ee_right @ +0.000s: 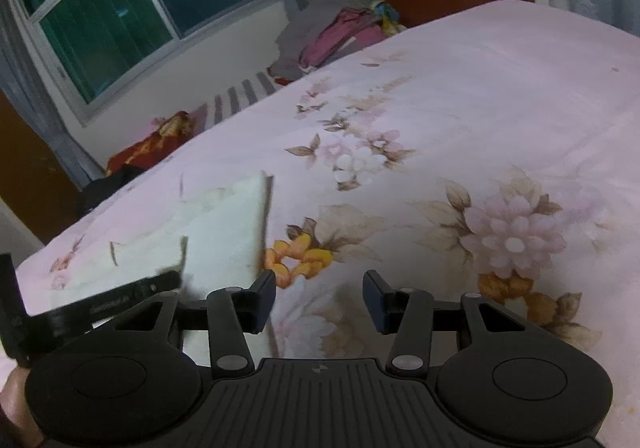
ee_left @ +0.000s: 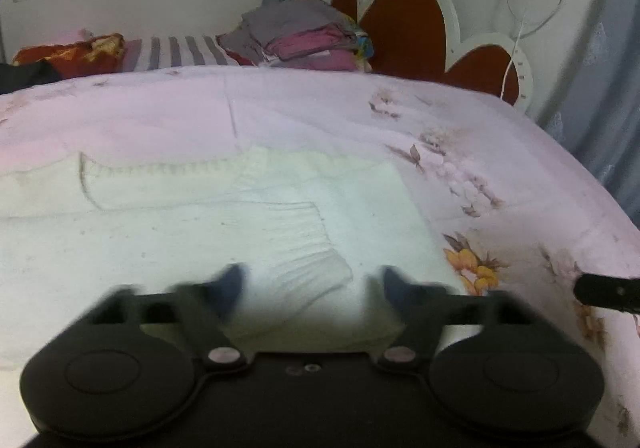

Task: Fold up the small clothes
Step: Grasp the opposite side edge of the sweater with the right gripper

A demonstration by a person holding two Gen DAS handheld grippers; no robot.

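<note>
At the far left of the bed point(ee_left: 304, 104), beyond its edge, a red and gold cloth point(ee_left: 72, 54) lay crumpled, with a striped sheet point(ee_left: 180, 50) just beside it. The white garment point(ee_left: 192, 216) lay flat on the left part of the pink floral bedspread, partly folded, its ribbed cuff point(ee_left: 308, 260) lying on top of the body of the garment. The left tongs point(ee_left: 312, 288) hovered over the near edge of that garment, spread wide and pinching nothing; their tips were blurred. Further back, near the middle, a pile of grey and magenta clothes point(ee_left: 308, 36) sat by the heart-shaped red headboard point(ee_left: 404, 32).

In the right wrist view, the garment's straight right edge point(ee_right: 264, 224) lay just beside an orange printed flower point(ee_right: 296, 256). The right tongs point(ee_right: 320, 300) were held over the bare bedspread to the right of the garment, also spread apart and empty, with the left-hand finger point(ee_right: 264, 300) close to the garment's edge. A large pale pink printed flower point(ee_right: 508, 236) lay further right.
</note>
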